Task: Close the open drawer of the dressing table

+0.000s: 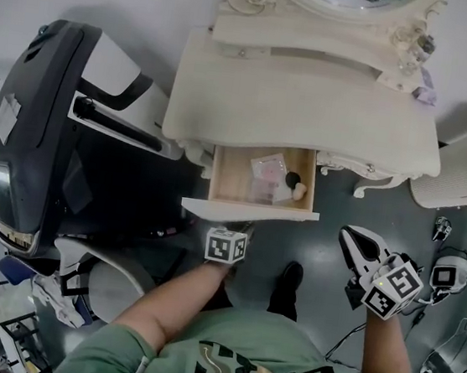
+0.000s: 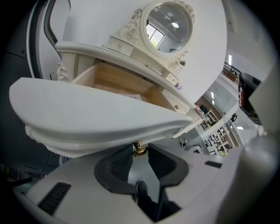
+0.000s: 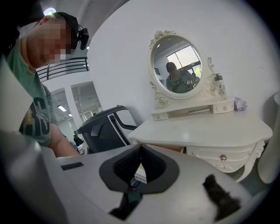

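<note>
Left tongs (image 2: 140, 151), grey plastic with ribbed black pads, are closed on a small round brass knob (image 2: 139, 148) under the curved cream front of the drawer (image 2: 100, 118). Right tongs (image 3: 139, 149) have their pads pressed together at the tips, hold nothing, and hang off to the right, well apart from the drawer. Drawer is pulled out from under the glossy cream counter (image 1: 311, 106) of the dressing table; it has bare pale wood inside and holds a crinkly clear packet (image 1: 267, 170) and a small black round bit (image 1: 292, 180). Oval mirror (image 2: 168, 24) in a carved scroll frame stands at the counter's back. Smooth grey floor (image 1: 332, 210) lies below.
</note>
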A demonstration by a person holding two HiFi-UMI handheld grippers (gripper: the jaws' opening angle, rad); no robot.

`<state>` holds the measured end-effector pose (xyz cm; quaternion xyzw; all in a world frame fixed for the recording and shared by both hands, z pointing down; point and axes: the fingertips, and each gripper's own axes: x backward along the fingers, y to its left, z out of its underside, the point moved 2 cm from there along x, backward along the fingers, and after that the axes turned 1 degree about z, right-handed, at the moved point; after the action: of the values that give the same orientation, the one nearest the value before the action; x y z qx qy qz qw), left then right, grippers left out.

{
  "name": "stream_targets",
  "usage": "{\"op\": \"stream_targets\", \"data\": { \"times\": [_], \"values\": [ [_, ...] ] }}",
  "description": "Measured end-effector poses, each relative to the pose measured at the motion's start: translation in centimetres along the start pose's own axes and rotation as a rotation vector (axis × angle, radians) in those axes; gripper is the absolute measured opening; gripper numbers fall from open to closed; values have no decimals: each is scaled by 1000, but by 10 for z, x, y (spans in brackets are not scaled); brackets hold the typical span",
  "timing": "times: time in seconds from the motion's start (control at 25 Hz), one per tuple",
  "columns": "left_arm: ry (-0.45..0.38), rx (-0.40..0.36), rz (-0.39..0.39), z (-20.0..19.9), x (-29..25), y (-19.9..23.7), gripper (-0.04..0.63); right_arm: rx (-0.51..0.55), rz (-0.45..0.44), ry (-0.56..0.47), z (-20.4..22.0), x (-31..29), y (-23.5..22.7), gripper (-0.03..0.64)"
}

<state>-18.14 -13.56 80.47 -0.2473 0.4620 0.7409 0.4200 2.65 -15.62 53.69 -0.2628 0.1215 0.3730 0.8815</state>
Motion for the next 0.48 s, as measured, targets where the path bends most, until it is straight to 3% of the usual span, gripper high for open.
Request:
{"op": "stream_targets", "data": {
  "times": [0.48],
  "values": [
    [13,-9,12,-19,-7,6,114,6,-18,6,-20,-26,-7,11]
  ]
}}
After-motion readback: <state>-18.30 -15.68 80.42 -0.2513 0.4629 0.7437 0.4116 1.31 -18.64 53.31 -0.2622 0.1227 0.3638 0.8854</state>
